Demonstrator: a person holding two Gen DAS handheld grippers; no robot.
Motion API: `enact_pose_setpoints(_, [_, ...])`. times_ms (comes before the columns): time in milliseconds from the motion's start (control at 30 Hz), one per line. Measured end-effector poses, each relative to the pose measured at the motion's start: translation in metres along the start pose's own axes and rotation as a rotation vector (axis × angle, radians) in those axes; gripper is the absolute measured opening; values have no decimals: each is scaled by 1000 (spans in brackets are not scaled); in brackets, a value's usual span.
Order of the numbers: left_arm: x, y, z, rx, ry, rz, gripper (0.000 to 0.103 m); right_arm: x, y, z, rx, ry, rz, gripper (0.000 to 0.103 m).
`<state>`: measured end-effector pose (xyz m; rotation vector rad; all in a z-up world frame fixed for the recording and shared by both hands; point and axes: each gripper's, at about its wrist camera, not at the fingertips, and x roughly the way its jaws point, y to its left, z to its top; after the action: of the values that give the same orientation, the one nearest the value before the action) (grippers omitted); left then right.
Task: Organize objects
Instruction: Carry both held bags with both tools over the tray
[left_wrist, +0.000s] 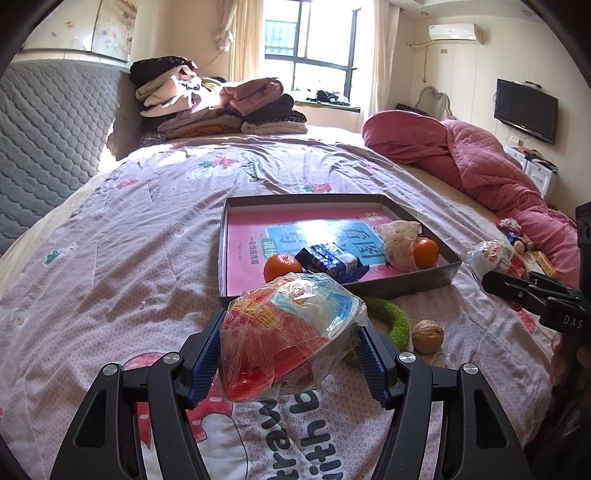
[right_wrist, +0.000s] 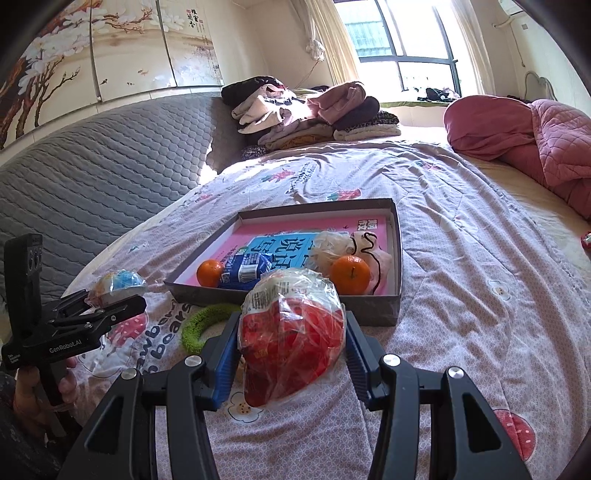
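The left gripper (left_wrist: 290, 345) sat at the bottom centre of the left wrist view, its fingers (left_wrist: 203, 365) spread wide and pressed against both sides of a wrapped snack bowl (left_wrist: 288, 332), red and blue under crinkled clear film, held above the bed (left_wrist: 110, 258). In the right wrist view the same gripper (right_wrist: 110, 301) appeared at the left edge with that bowl (right_wrist: 118, 286) at its tip, and a hand (right_wrist: 40, 395) gripped its handle at lower left.

The right gripper (right_wrist: 291, 350) filled the bottom centre of its own view, the fingers (right_wrist: 225, 365) about half open and closed on a second wrapped snack bowl (right_wrist: 295, 332), red with a white top. From the left wrist view this gripper (left_wrist: 491, 275) entered from the right edge with its bowl (left_wrist: 493, 256).

Beyond both bowls, in the middle of each frame, a shallow grey box (left_wrist: 406, 286) lay on the bed. It held a pink book (left_wrist: 251, 243), two oranges (left_wrist: 282, 267) (left_wrist: 424, 253), a blue packet (left_wrist: 328, 258) and a pale crumpled bag (left_wrist: 399, 236).

Just in front of the box a green ring (left_wrist: 391, 314) lay on the bedcover, with a walnut (left_wrist: 427, 336) near it toward the lower right of the left wrist view.
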<state>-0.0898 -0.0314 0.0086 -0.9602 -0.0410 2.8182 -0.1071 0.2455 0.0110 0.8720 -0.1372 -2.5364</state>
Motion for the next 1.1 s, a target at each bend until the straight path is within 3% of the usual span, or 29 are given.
enact_pose_setpoints(1100, [14, -5, 56, 34, -75, -2, 68, 11, 10, 45, -94, -65, -17, 52])
